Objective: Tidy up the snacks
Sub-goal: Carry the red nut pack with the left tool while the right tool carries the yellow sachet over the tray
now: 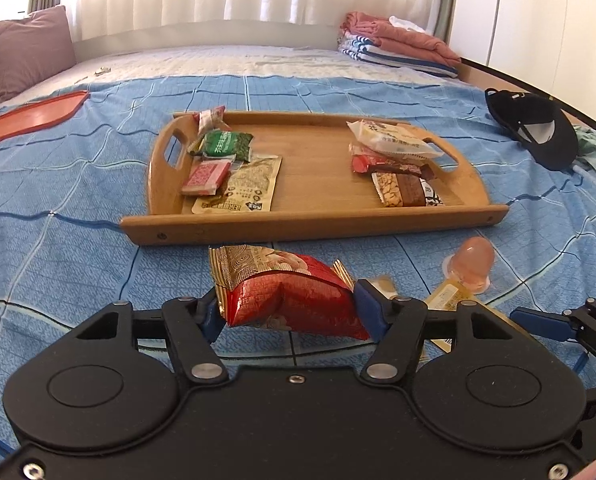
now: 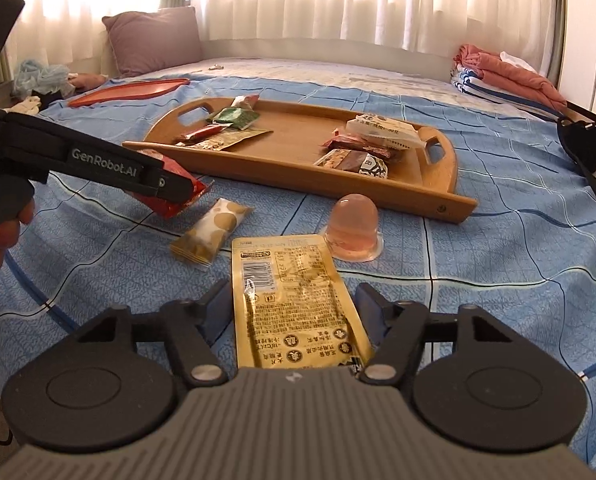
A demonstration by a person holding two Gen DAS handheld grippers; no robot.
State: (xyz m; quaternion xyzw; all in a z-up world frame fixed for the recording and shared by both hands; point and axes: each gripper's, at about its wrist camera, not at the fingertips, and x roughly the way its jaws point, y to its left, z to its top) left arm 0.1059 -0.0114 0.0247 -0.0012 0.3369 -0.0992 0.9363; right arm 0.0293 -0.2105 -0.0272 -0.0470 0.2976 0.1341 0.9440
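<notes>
Snacks lie sorted on the wooden handled tray (image 1: 306, 220); our left tongs (image 1: 288, 308) pinch a crinkly red-and-gold foil packet (image 1: 290, 292) off the bed. Right tongs (image 2: 294, 312) straddle a flat gold pouch (image 2: 294, 300) — pressing or not, we cannot tell — so it may slip out when lifted.

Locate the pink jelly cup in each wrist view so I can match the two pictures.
Left wrist view: the pink jelly cup sits lower right, on the blue bedspread in front of the wooden tray's right end.
Right wrist view: the cup is near centre, just beyond the gold pouch.
Shared landmark: the wooden tray.
</notes>
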